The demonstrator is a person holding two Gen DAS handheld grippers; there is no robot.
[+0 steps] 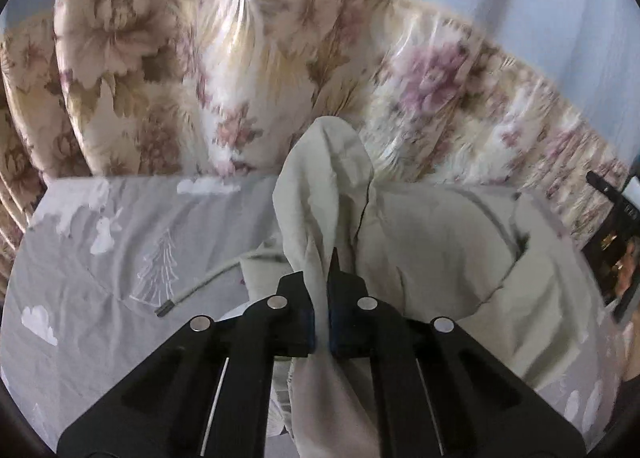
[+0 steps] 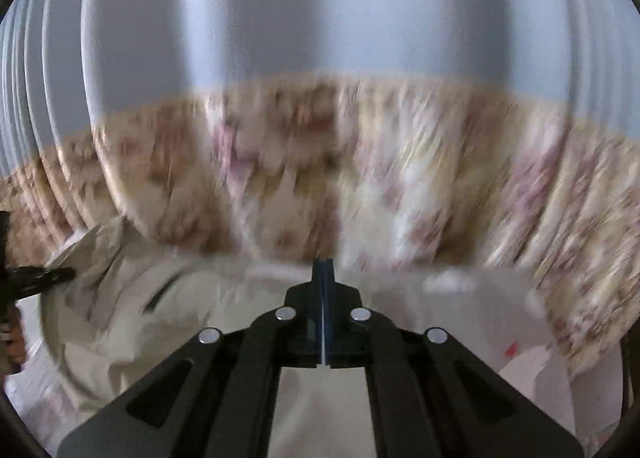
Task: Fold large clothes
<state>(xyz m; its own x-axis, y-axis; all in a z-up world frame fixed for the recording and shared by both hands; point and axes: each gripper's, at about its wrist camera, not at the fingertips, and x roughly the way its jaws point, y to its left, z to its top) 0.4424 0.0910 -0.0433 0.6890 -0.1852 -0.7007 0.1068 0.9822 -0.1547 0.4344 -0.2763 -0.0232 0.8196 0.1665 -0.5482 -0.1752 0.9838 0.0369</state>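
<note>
Jacket [image 1: 440, 242], pale and limp, spread on bed sheet [image 1: 100, 258] before flowered curtain [image 1: 160, 78]. Left gripper [image 1: 322, 274] jaws pinching bunched cloth; right gripper [image 2: 322, 270] jaws pressed together, empty. Light, floppy; best taken at hems or corners.

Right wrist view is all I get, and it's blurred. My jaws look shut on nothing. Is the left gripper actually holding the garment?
Observer: Yes. The left gripper is shut on a bunched fold of the beige garment, lifted above the bed sheet.
Operator: Anything loose near it?
Observer: A drawstring trails left onto the sheet, apart from the fingers.
Operator: And mine?
Observer: The right gripper looks shut with nothing between its fingers.
</note>
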